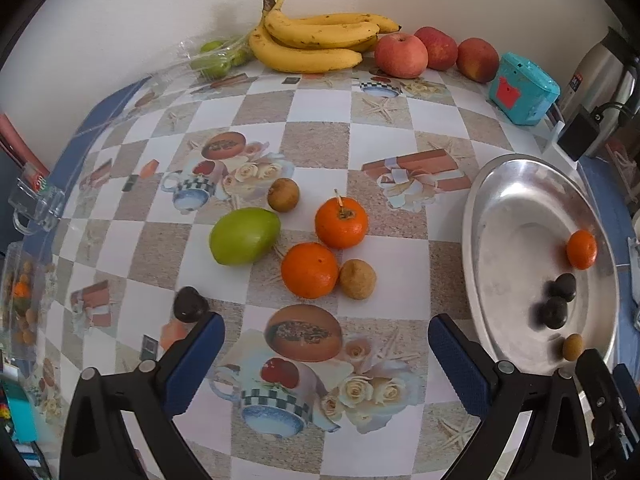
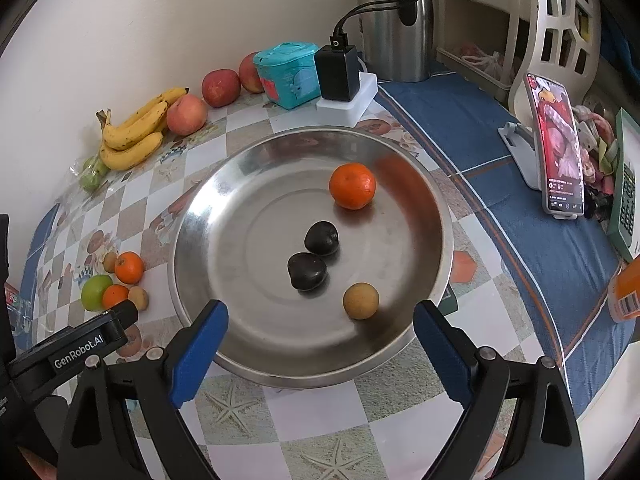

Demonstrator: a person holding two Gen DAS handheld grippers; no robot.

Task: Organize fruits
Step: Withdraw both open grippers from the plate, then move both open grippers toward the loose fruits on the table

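Left wrist view: fingers [image 1: 326, 344] wide, empty; dark fruit [image 1: 189, 304] beside left pad, green fruit [image 1: 245, 235], oranges [image 1: 341, 222] loose on desk [image 1: 320, 144]; tray [image 1: 480, 216] right. Right fingers [image 2: 320, 334] wide above tray. Risk: nudged round fruit rolling.

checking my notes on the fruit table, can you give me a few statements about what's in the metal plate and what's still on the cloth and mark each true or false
1. The metal plate holds one orange, two dark fruits and one small brown fruit. True.
2. The green fruit lies in the plate. False: it lies on the tablecloth beside two oranges.
3. The left gripper holds a dark fruit. False: its jaws stand open and empty; a dark fruit lies on the cloth by its left finger.
4. The bananas lie by the wall next to three apples. True.
5. The right gripper is shut on the brown fruit. False: it is open.
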